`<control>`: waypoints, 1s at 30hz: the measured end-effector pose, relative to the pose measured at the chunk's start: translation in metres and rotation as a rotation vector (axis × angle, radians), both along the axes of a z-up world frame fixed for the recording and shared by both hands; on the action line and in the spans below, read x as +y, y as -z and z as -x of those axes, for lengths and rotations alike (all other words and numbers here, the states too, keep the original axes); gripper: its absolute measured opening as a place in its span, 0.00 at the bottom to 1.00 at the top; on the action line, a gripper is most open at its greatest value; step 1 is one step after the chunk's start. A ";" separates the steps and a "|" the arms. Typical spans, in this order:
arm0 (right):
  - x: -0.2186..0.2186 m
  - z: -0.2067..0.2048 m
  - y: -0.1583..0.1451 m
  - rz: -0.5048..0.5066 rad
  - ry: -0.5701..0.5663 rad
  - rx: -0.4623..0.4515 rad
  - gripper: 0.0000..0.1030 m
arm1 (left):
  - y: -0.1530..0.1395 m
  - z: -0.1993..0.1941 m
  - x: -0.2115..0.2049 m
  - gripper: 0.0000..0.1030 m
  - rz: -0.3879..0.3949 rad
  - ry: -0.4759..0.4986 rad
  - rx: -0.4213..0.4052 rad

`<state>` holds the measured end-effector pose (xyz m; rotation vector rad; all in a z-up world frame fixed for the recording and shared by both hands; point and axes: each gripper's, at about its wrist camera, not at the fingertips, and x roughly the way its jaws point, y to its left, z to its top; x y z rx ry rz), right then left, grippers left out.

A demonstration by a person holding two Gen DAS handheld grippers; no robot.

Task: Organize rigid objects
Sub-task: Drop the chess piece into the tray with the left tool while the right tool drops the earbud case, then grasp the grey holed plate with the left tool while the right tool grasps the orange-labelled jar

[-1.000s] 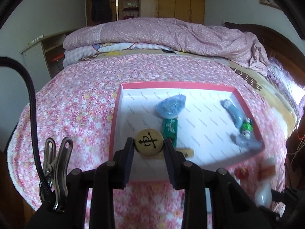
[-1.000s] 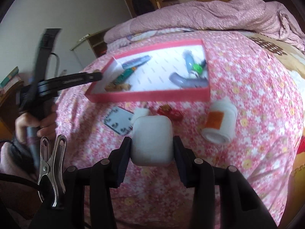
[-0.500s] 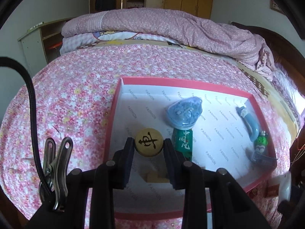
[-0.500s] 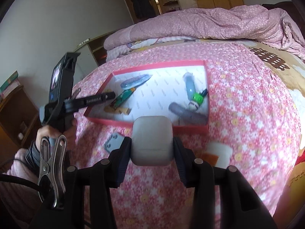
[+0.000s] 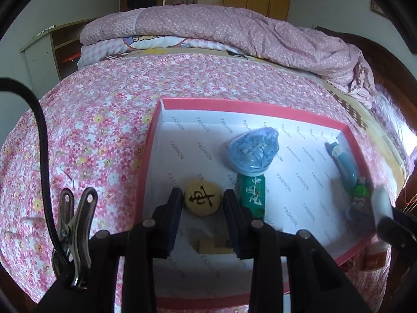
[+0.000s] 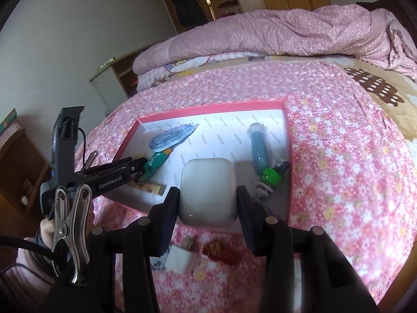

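Observation:
A red-rimmed white box point(image 5: 198, 103) lies on the flowered bed. My left gripper point(image 5: 203, 204) is shut on a round wooden chess piece point(image 5: 203, 201) and holds it low over the box's near left part, beside a green pack point(image 5: 252, 191) and a blue clear case point(image 5: 252, 151). My right gripper point(image 6: 208, 195) is shut on a white earbud case point(image 6: 208, 190) and holds it over the box's point(image 6: 208, 107) near edge. The left gripper also shows in the right wrist view point(image 6: 135, 167), reaching into the box.
In the box also lie a blue tube point(image 6: 259, 148), a green-headed toy point(image 6: 271, 176) and a wooden block point(image 5: 215, 245). On the bedspread in front of the box lie a red trinket point(image 6: 221, 250) and a white item point(image 6: 179, 260). A rolled quilt point(image 5: 234, 31) lies at the bed's far end.
Both grippers have moved forward and down over the box with their objects still held. The right gripper now reaches the box's near edge.

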<state>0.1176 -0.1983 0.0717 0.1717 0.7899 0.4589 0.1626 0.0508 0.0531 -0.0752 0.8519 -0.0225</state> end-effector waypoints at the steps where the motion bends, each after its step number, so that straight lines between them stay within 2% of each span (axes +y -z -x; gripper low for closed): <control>1: 0.001 -0.001 0.001 0.004 -0.001 0.002 0.43 | 0.000 0.000 -0.001 0.39 -0.001 0.004 0.002; 4: 0.005 -0.010 0.002 0.025 -0.003 0.006 0.43 | 0.000 0.001 -0.003 0.48 0.004 0.012 0.008; 9: 0.009 -0.024 0.005 0.048 0.002 0.007 0.43 | -0.002 0.004 -0.005 0.48 -0.016 -0.006 0.017; 19: 0.019 -0.053 0.009 0.070 0.008 0.017 0.43 | -0.022 0.028 -0.006 0.52 -0.001 0.007 -0.026; 25: 0.022 -0.048 0.005 0.116 0.026 -0.009 0.43 | -0.027 0.040 -0.007 0.54 0.037 0.042 -0.013; 30: 0.016 -0.040 -0.006 0.092 0.020 -0.017 0.44 | -0.030 0.044 -0.010 0.54 0.038 0.046 -0.008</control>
